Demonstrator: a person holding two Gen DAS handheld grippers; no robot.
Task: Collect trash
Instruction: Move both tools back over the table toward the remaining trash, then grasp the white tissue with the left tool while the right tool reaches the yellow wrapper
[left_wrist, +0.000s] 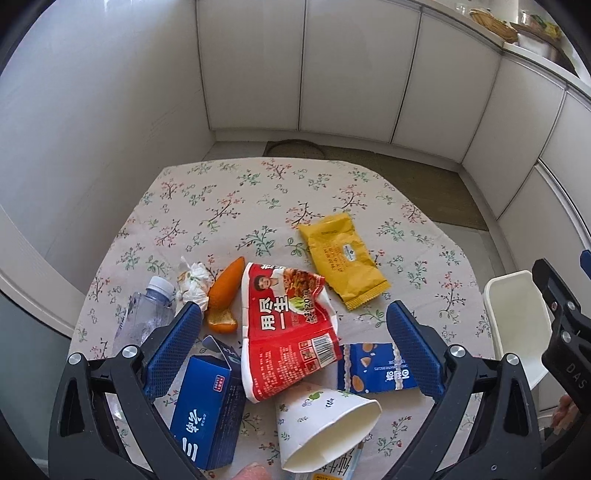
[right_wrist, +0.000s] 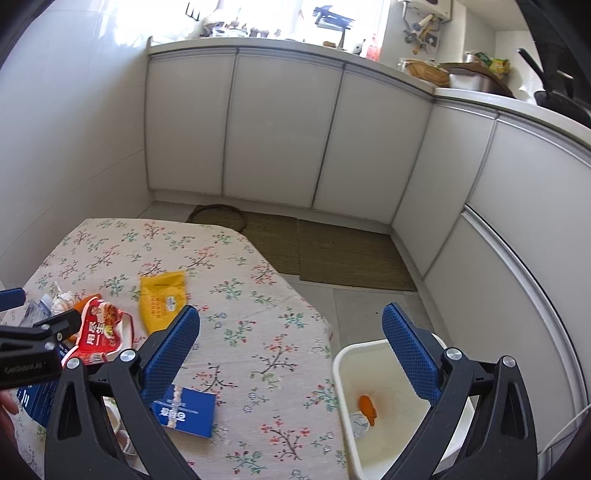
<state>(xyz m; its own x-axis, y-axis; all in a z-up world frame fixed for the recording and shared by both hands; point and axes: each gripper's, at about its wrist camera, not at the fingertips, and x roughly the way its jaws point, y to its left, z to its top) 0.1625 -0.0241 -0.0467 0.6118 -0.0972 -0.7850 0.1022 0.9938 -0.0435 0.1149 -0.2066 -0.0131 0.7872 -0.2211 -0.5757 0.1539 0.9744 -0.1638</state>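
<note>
With the left gripper (left_wrist: 295, 325) open and empty, the red wrapper (left_wrist: 288, 328) lying between its jaws, lower squarely, close on the crumpled edge, then carry to the white bin (right_wrist: 391, 406) under the open right gripper (right_wrist: 291, 332).

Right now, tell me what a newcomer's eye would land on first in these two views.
First, the torn red noodle packet in the middle of the floral tablecloth, framed by the open left gripper. Around it lie the yellow snack wrapper farther back, orange peel to its left and a tipped paper cup nearest the camera. Off the table's right edge, the white bin already holds peel.
</note>
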